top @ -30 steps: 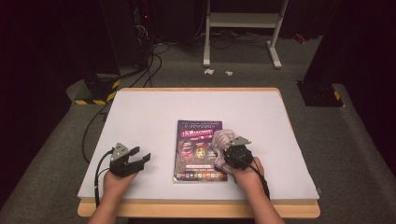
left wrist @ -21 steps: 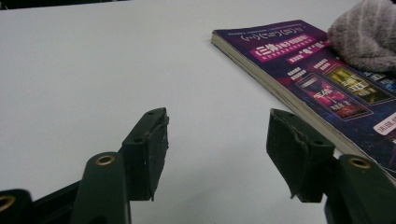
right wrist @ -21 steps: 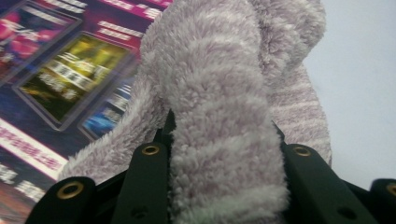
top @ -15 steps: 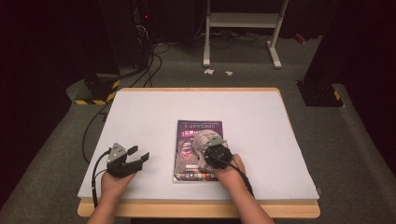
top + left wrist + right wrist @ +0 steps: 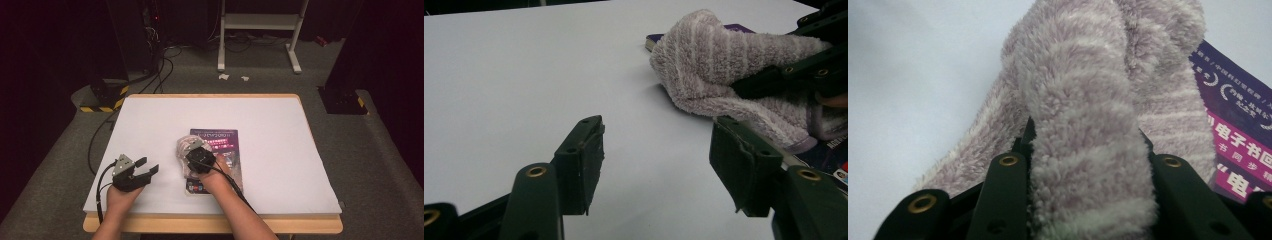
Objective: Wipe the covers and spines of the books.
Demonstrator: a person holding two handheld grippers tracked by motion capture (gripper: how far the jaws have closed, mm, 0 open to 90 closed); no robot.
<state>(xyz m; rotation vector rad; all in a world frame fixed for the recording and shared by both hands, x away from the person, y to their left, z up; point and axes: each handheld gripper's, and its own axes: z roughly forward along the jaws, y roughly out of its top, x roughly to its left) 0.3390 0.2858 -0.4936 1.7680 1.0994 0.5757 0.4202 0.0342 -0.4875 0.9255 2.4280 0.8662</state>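
We have the right gripper (image 5: 192,152) clenched on a bunched pale striped towel (image 5: 1083,150), pressed low onto the left edge of the purple book (image 5: 225,145) so the pile can rub its cover. Our left gripper (image 5: 145,169) rests with jaws spread and nothing between them, on the white table (image 5: 150,120) just beside. We see no containers here.

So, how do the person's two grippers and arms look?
Both grippers, left gripper and right gripper, are black, each with two flat fingers fixed by brass-coloured rivets. A grey three-cornered plate tops the left one. Black cables trail from both. Forearms are bare, no sleeves.
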